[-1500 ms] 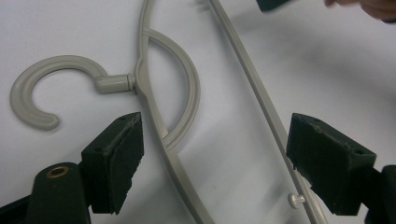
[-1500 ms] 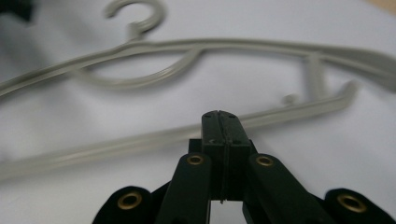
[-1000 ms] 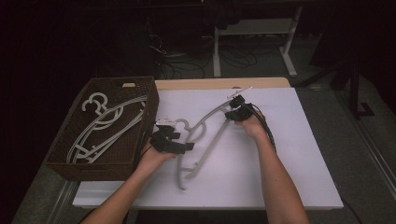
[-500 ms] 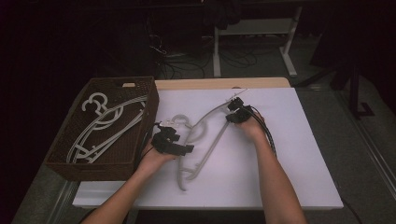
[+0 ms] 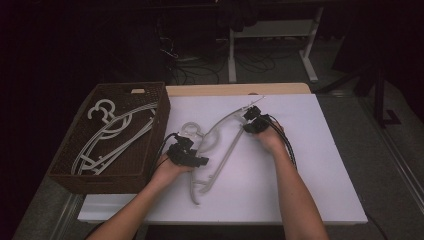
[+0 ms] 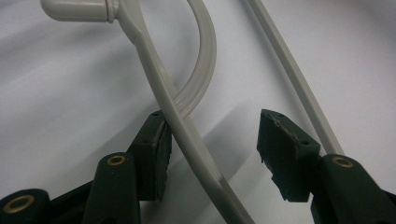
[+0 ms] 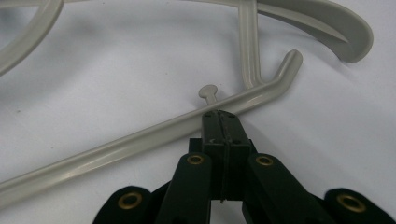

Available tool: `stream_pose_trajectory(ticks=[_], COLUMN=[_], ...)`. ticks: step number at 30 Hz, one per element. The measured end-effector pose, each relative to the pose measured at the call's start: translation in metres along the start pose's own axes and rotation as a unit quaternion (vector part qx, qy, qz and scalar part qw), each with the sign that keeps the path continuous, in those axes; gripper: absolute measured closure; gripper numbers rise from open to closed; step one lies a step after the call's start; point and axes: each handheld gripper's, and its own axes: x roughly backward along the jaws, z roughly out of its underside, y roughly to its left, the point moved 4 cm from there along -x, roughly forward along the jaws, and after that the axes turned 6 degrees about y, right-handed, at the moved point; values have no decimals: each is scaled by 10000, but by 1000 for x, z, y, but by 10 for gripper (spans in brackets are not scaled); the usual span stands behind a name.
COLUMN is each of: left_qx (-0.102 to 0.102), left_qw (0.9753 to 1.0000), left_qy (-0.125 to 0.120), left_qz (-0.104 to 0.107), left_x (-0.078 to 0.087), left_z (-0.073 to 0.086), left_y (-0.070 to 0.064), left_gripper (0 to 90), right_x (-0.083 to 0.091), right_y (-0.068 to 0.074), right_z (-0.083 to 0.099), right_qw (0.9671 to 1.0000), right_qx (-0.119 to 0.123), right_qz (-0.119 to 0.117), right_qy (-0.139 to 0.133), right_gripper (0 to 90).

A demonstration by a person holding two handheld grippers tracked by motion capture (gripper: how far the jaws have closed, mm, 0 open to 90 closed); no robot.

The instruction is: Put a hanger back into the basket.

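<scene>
A pale grey plastic clothes hanger [image 5: 220,145] is seen lying flat on the white table top [image 5: 320,170], just right of the basket; its hook [image 5: 190,131] points toward 10 o'clock and its far arm runs up toward 1 o'clock. Its arms are thin and ribbed, with a slim lower bar and a small peg near the bar's upturned end, as shown in the right gripper view.

One hanger is counted on the table. In the brown wicker basket [image 5: 150,165] at 9 o'clock, further hangers [image 5: 112,132] of the same kind are stacked; at least two are made out, though the exact number cannot be told. Two grippers are in use.

The left gripper [image 6: 212,149] is held with its jaws apart, astride the hanger's arm near the neck, the arm lying against one pad [image 6: 156,144]. The right gripper [image 7: 219,119] is pressed together, its tips set against the lower bar [image 7: 140,140]; whether the bar is pinched cannot be told.

Bare white surface is left open toward 3 and 5 o'clock. The basket wall stands close at 9 o'clock, and the table's wooden far edge [image 5: 235,89] lies at 12 o'clock.
</scene>
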Motion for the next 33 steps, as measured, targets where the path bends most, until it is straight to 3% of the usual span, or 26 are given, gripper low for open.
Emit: stream_pose_trajectory(ticks=[2,8,14,21,25,28,33], left_qx=[-52,-7,234,521,665,680,669], left_qw=[10000,10000,9993,9971,9956,9953,9944], left_qy=[3,-81,-289,-557,-648,-677,-808], left_qz=[-64,-20,73,-68,-122,-137,-135], left_x=[-1,-1,4,11,15,18,28], left_z=[-1,-3,-8,-16,-21,-22,-29], left_y=[-1,-2,-2,6,14,16,15], left_gripper=[471,665,711,778,802,806,811], right_x=[0,0,0,2,14,26,44], right_y=[0,1,0,0,0,-1,0], right_z=[-1,-1,0,1,5,12,31], right_qw=[10000,10000,10000,9999,9998,9994,9980], right_qx=[40,32,28,75,106,35,-79], right_qz=[21,25,6,-106,-168,-262,-503], right_qy=[25,39,22,33,-57,-214,-376], right_gripper=[896,895,895,894,892,848,692])
